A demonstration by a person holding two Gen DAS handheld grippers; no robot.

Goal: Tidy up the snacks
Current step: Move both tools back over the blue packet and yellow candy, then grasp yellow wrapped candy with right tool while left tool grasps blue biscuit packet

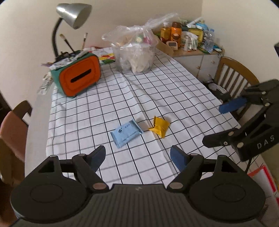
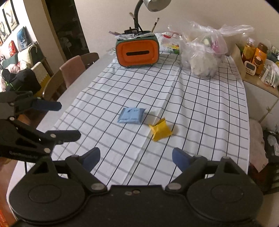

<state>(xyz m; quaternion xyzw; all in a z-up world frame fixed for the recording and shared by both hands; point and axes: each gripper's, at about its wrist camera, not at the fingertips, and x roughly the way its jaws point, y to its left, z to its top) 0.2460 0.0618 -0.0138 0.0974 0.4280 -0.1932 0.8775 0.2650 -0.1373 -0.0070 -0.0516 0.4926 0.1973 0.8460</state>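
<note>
1. Both tools hover above the near end of the worktop [image 1: 78, 125], over its white checked cloth, and neither touches anything.
2. The left tool [image 1: 137, 155] has its jaws spread wide and empty; the right tool [image 2: 136, 157] is likewise wide and empty.
3. The task's things lie mid-cloth, just beside each other but apart: a blue packet [image 1: 126, 133] flat on the left and a yellow packet [image 1: 159, 126], crumpled at one end, on the right.
4. At the far end stand an orange-fronted box [image 1: 78, 78], a desk lamp [image 1: 73, 15] and a clear plastic bag [image 1: 136, 52] of wrapped items, probably the snacks' destination, though that is a guess.
5. The step in hand looks like the approach before a first pick, with nothing yet sorted.
6. The next move calls for lowering one tool over the nearer packet, each to its own side, and closing across the short width; the flat blue one may need an edge pinch.
</note>
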